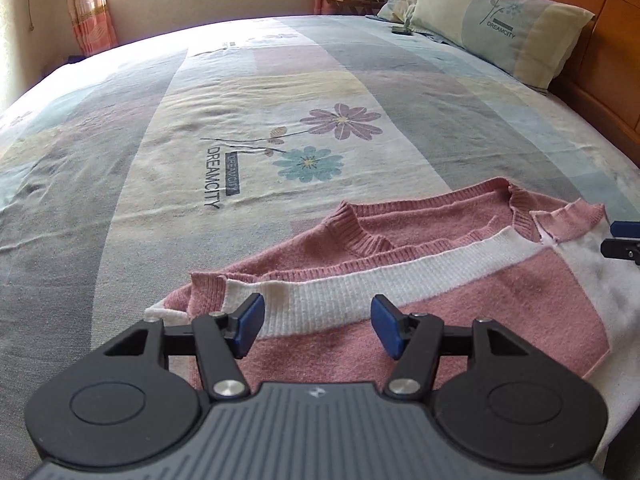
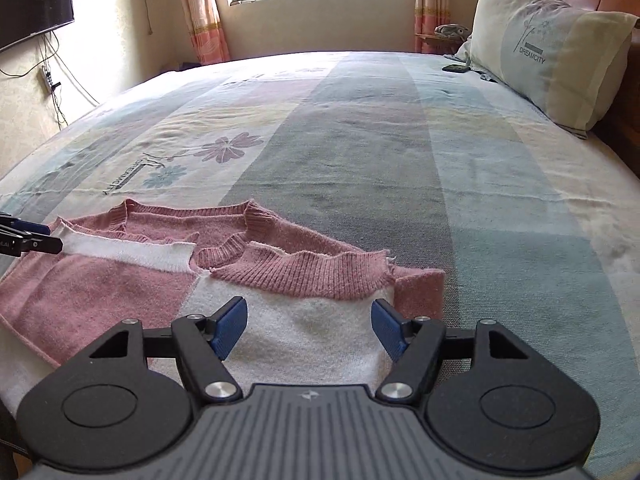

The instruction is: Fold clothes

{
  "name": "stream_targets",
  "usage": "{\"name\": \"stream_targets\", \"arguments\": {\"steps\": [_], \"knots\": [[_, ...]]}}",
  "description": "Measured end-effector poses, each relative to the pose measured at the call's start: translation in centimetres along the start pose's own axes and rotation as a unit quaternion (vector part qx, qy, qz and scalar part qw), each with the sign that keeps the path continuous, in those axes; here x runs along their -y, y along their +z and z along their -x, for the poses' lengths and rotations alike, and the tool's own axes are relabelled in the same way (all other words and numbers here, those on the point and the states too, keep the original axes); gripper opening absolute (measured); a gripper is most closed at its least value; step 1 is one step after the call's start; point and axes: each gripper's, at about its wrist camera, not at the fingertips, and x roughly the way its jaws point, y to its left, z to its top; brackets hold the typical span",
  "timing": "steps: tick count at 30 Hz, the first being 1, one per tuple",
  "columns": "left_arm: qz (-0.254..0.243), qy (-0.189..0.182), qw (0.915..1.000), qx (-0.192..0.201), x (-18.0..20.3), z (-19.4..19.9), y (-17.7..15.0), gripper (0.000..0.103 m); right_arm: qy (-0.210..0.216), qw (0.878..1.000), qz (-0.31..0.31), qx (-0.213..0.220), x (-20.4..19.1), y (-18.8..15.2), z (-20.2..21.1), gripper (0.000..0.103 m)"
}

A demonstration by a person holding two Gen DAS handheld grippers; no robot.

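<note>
Bed (image 1: 132, 216) under a flat woven patchwork sheet fills both views. Pillow (image 1: 504, 28) upper right. Ribbed pink-and-white knit sweater (image 1: 440, 280) lies folded, lower centre. Left gripper (image 1: 318, 328) and right gripper (image 2: 310, 326): blue pads spread, nothing pinched.

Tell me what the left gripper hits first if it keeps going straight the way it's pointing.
Probably the white ribbed band of the pink sweater: it lies just beyond the left gripper, whose jaws stand open with nothing held. Depth is hard to judge.
</note>
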Motion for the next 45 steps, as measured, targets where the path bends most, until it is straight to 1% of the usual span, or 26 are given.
{"name": "stream_targets", "arguments": {"steps": [3, 6, 7, 10, 12, 16, 18, 22, 25, 28, 32, 34, 39, 42, 45], "knots": [[0.002, 0.006, 0.9999, -0.011, -0.1, -1.0, 0.1, 0.061, -0.008, 1.000, -0.001, -0.010, 0.5, -0.2, -1.2, 0.074], [0.008, 0.016, 0.9996, -0.021, -0.7, -1.9, -0.1, 0.061, -0.016, 1.000, -0.003, -0.011, 0.8, -0.2, -1.8, 0.076], [0.008, 0.017, 0.9996, -0.022, -0.7, -2.0, 0.0, 0.061, -0.021, 1.000, -0.004, -0.012, 0.9, -0.2, -1.9, 0.077], [0.005, 0.022, 0.9995, -0.020, -0.6, -1.4, 0.2, 0.061, -0.024, 1.000, -0.011, -0.015, 1.1, -0.1, -1.9, 0.077], [0.000, 0.025, 0.9996, -0.014, -0.2, -0.5, 0.4, 0.061, -0.024, 1.000, -0.012, -0.008, 1.1, 0.0, -1.3, 0.077], [-0.010, 0.006, 0.9999, 0.012, 1.4, 2.2, 0.6, 0.061, -0.020, 1.000, 0.005, 0.021, -0.2, 0.4, 1.4, 0.077], [-0.014, -0.004, 0.9997, 0.018, 2.5, 3.1, 0.5, 0.062, -0.014, 0.999, 0.016, 0.035, -1.0, 0.6, 2.8, 0.078], [-0.026, -0.025, 0.9991, 0.022, 5.1, 4.1, -0.5, 0.067, 0.027, 0.998, 0.023, 0.045, -2.8, 0.1, 4.7, 0.080], [-0.024, -0.040, 0.9988, 0.014, 6.3, 4.0, -1.5, 0.067, 0.049, 0.998, 0.023, 0.033, -3.9, -0.9, 4.8, 0.081], [-0.012, -0.048, 0.9988, 0.001, 6.8, 3.4, -2.4, 0.067, 0.060, 0.998, 0.019, 0.008, -4.7, -2.4, 4.1, 0.081], [0.001, -0.055, 0.9983, -0.020, 7.0, 2.5, -3.6, 0.067, 0.062, 0.998, 0.013, -0.018, -5.0, -4.1, 3.3, 0.081], [0.006, -0.056, 0.9982, -0.021, 7.0, 2.3, -4.0, 0.068, 0.057, 0.998, 0.009, -0.026, -4.8, -4.7, 3.2, 0.081], [0.031, -0.065, 0.9973, -0.012, 6.5, 3.5, -4.2, 0.068, 0.052, 0.998, -0.005, -0.024, -4.4, -4.8, 3.6, 0.082], [0.037, -0.059, 0.9975, -0.011, 6.2, 3.8, -4.7, 0.069, 0.053, 0.998, -0.005, -0.015, -4.6, -4.5, 4.1, 0.082], [0.050, -0.055, 0.9971, -0.017, 5.7, 3.5, -5.3, 0.069, 0.049, 0.999, -0.003, -0.017, -4.8, -4.6, 3.9, 0.084]]}}
